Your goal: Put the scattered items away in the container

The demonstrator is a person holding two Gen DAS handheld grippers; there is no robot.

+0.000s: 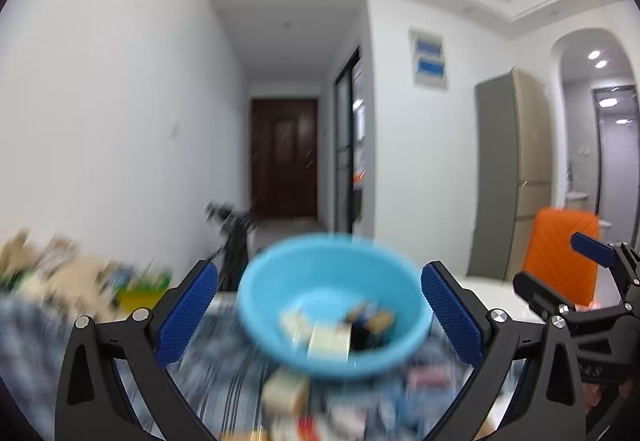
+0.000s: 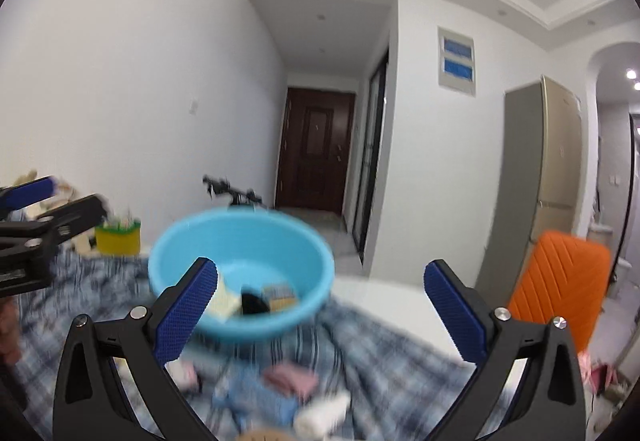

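Both tongs are standing wide open and holding nothing. The left tongs are hanging just in front of the blue bowl, and the right tongs are hanging a bit to the bowl's right side.

The job now looks like picking the next small thing off the cloth. To do it well, I think one pair of tongs should be going down slowly over one thing only, like the pink piece or the white piece, and closing on its middle. The cloth is soft, so the tips could be pinching it too. The other tongs should be staying out of the way.

The bowl is sitting on the checked cloth, in the middle of the table. It is round, light blue and plain, with a wide rim. Some little things are lying inside it already: something pale, something black, and a small box. The pictures are blurry, so I cannot tell what they are.
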